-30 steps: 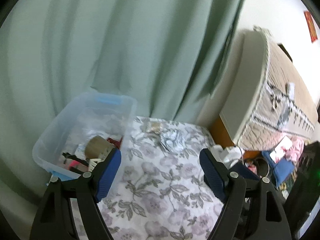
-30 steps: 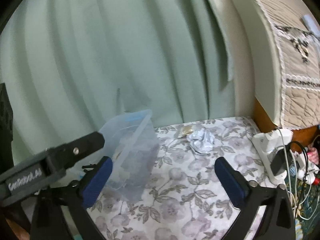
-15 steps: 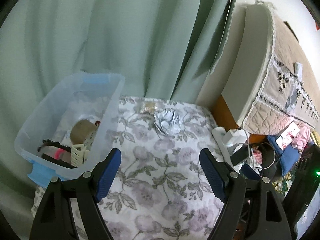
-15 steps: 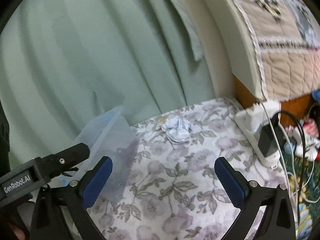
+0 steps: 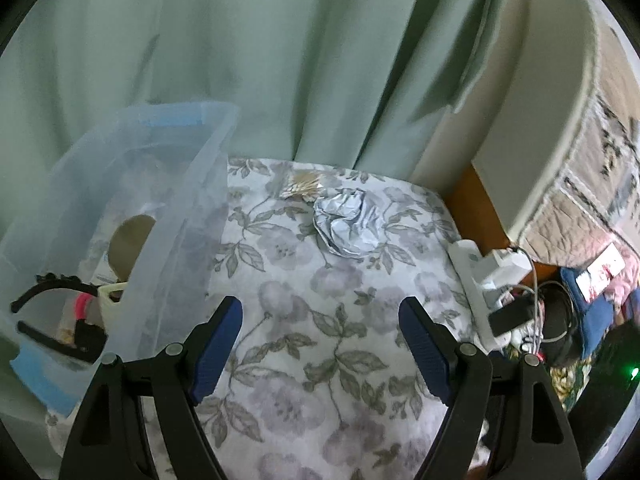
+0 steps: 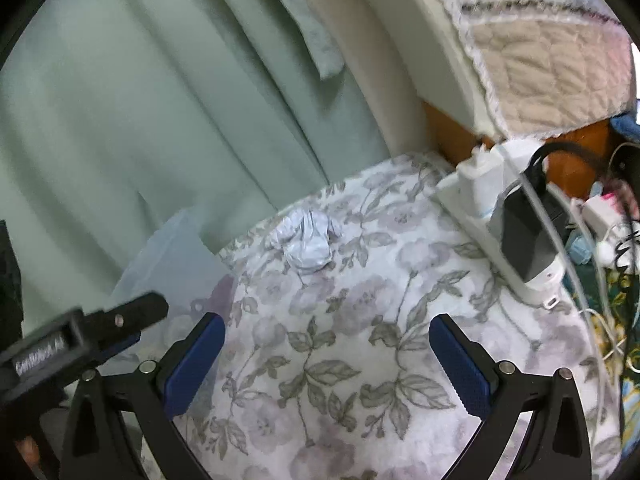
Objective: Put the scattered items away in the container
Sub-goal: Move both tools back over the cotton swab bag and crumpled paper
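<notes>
A clear plastic bin stands at the left on the floral cloth; it holds a brown tape roll, a black headband and small items. A crumpled silver-white wrapper lies at the far middle of the cloth, with a small beige packet just behind it. The wrapper also shows in the right wrist view, with the bin's wall at left. My left gripper is open and empty, well short of the wrapper. My right gripper is open and empty too.
A green curtain hangs behind. A white power strip with chargers and cables lies along the cloth's right edge. A quilt-covered bed rises at the right. The left gripper's body shows at the right wrist view's lower left.
Both grippers have swung to the right and moved closer to the cloth. The wrapper and power strip look larger. Both grippers stayed open.
</notes>
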Demonstrator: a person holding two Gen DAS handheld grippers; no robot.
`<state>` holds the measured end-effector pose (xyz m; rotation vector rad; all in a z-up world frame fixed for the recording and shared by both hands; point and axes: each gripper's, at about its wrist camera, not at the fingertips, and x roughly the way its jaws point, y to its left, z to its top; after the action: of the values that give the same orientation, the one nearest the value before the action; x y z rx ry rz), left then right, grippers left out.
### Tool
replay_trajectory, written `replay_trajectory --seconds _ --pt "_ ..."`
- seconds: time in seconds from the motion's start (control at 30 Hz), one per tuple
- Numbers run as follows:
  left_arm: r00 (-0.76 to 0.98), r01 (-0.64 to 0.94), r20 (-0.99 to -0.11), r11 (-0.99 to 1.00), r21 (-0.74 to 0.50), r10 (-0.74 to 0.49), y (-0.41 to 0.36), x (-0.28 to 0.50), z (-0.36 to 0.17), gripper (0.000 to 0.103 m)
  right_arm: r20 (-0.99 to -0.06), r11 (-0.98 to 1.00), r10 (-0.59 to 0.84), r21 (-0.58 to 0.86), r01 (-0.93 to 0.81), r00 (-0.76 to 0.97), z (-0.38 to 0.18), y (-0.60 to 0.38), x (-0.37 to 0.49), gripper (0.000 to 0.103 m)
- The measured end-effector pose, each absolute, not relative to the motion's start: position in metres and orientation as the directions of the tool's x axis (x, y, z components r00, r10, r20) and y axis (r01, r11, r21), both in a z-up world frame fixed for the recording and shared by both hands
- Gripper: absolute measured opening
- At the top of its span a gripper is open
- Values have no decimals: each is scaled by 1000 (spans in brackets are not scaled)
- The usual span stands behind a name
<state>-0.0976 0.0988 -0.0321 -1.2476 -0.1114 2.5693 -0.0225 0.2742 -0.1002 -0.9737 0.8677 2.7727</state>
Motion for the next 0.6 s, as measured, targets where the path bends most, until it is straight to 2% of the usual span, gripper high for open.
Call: replay_trajectory --seconds 0.2,0.6 --pt "-571 -234 -772 -957 -174 280 109 -132 -47 81 -675 -866 -169 450 -218 -718 -124 265 -51 103" --pt "-542 -185 -792 -960 -212 280 129 -221 -68 81 -687 -886 -134 405 -224 -715 -134 281 -116 103"
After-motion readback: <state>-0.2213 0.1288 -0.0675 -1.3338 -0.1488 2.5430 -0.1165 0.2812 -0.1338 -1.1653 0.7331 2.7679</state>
